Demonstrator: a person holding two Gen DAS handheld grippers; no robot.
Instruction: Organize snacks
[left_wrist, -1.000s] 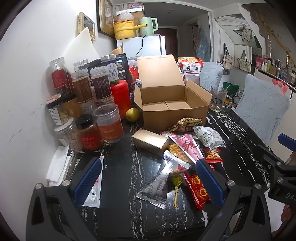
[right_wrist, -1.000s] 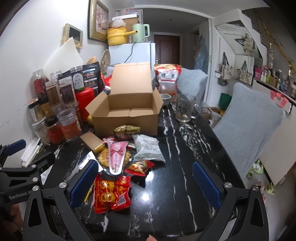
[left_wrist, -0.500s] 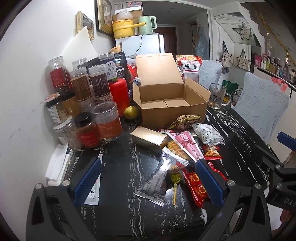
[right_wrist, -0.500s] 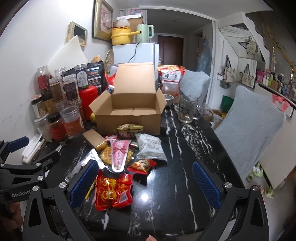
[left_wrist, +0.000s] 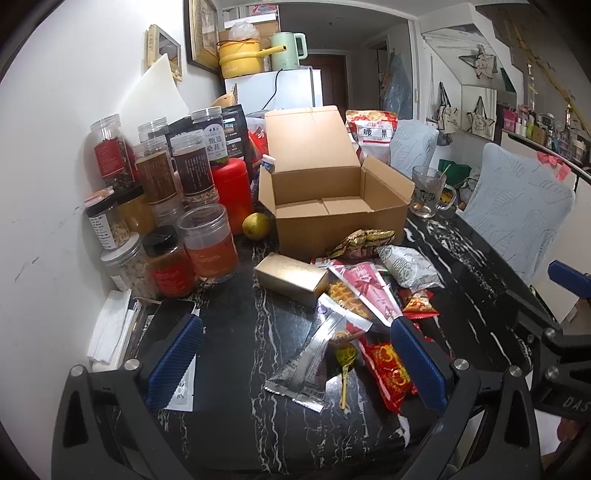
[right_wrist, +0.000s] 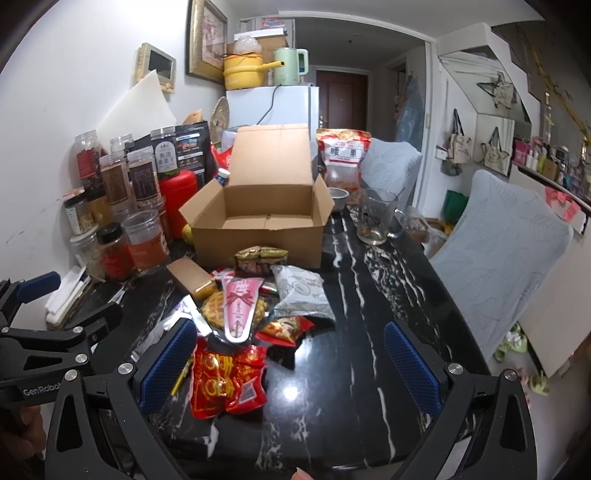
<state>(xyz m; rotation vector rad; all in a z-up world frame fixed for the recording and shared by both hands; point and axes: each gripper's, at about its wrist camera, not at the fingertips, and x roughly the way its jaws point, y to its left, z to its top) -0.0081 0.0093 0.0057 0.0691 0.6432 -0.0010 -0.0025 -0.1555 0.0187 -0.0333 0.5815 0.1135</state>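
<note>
Left claw (left_wrist: 295, 354) and right claw (right_wrist: 291, 362) both spread wide, gripping nothing, above the black counter (right_wrist: 369, 295). Snack packets (right_wrist: 258, 306) heaped just in front of the open cardboard box (right_wrist: 258, 221); jars (left_wrist: 162, 206) left of the box

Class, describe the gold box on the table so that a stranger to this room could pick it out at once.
Find the open cardboard box on the black marble table. Just in front of its left corner, beside the jars, lies the gold box, ahead of the pile of snack packets. It alone is a rigid, shiny gold block; its neighbours are soft wrappers.
</note>
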